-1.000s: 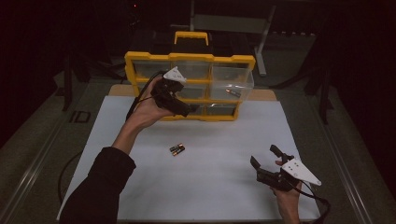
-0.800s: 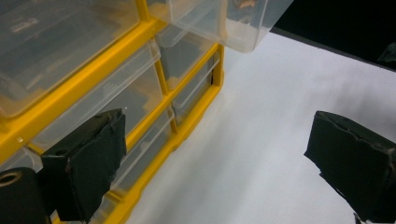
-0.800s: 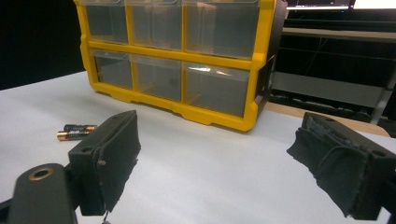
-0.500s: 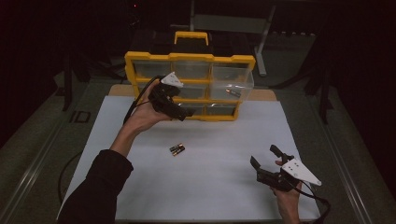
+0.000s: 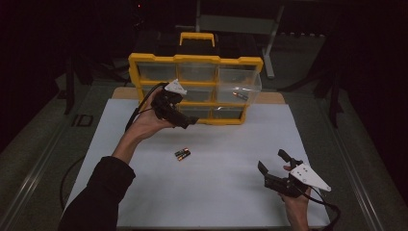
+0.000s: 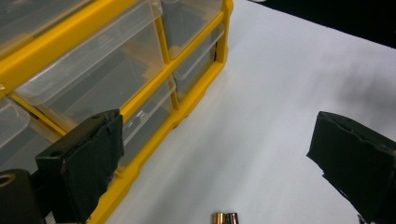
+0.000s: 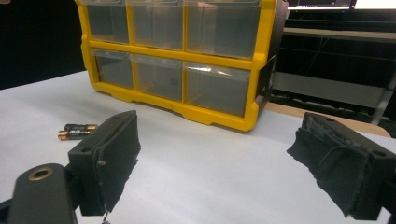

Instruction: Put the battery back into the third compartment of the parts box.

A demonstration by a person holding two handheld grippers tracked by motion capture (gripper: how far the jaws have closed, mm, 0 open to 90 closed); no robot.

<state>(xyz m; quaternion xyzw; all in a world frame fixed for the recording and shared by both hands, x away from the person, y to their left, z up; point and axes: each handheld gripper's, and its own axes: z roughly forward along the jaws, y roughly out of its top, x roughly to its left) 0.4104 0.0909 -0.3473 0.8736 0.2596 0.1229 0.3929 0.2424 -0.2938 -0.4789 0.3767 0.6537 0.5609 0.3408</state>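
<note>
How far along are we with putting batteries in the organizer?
Done: one battery lies in the pulled-out drawer. In hand: nothing; the left claw hovers open by the organizer, the right claw is open and idle. Left: two batteries on the table.

Left tongs (image 5: 190,122): black body, grey three-cornered plate on top, black cable trailing off in a loop toward the forearm. Right tongs (image 5: 273,168): same black build, pale three-cornered plate, black cable running off below. Jaw faces are black padded blocks with rough, frayed edges; a brass-coloured ring sits in the black housing at lower left of each gripper view. Left arm wears a dark long sleeve (image 5: 98,197).
</note>
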